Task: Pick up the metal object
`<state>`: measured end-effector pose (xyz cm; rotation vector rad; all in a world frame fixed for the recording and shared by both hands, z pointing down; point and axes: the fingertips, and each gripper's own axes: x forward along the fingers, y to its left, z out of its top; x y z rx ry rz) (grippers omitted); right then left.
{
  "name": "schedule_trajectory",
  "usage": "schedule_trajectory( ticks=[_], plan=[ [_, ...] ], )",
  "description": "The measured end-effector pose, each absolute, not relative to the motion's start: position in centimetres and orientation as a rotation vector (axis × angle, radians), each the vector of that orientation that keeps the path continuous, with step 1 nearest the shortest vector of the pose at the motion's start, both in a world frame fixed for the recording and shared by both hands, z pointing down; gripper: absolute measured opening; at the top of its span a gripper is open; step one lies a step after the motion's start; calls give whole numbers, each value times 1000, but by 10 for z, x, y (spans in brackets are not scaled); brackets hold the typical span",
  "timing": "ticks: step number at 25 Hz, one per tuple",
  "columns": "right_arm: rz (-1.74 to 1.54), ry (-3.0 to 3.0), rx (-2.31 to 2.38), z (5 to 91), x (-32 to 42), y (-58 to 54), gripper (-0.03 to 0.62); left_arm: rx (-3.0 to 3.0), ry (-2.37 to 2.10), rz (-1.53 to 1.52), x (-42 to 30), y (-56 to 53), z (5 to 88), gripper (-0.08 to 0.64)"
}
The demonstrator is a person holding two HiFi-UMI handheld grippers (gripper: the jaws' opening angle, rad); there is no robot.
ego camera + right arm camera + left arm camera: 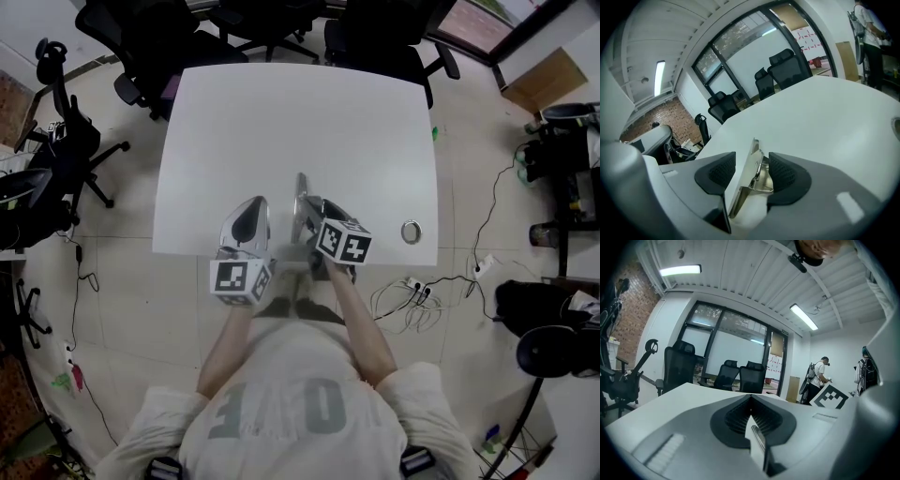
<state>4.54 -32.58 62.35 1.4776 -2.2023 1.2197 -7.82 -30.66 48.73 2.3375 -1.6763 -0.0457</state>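
Two grippers are held low over the near edge of a white table [300,112], side by side and close together.

Left gripper [253,204]: ribbed pads are seen pressed together in its own view [751,401]; nothing is pinched between them; bare table top lies ahead of it.

Right gripper [311,210]: jaws are spread wide in its own view [752,165]; the metal object [749,178] stands between them, a shiny clip with a flat plate set on edge and leaning a little; a strip of table shows between the plate and the left pad; the clip's sprung side lies right against the right pad; no squeeze can be made out.

From the head view the metal object [301,187] is seen edge-on as a thin bright sliver near the table's front edge, between the two grippers and just beside the right one.

Also noted: a round ring [411,232] set in the table toward its near right corner, well apart from the grippers; black office chairs [272,23] at the far side; cables [403,295] on the floor.
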Motion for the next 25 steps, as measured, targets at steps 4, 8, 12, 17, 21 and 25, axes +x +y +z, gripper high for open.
schedule_trajectory(
  ticks=[4,8,12,17,21,25],
  plan=[
    [1216,-2140,1463,634,44,-324,176,2322,-1687,-41,-83,-303,492,2],
    [1195,-2080,1430,640,41,-324,130,2313,-1681,-43,-85,-303,494,2],
    [1192,-2080,1432,640,40,-324,127,2315,-1674,-45,-84,-303,495,2],
    [1211,-2083,1436,640,41,-324,118,2310,-1673,-32,-85,-301,500,2],
    [1193,-2099,1448,636,37,-323,112,2302,-1682,-49,-89,-301,499,2],
    [1195,-2113,1475,636,43,-320,104,2307,-1680,-60,-88,-301,498,2]
  ],
)
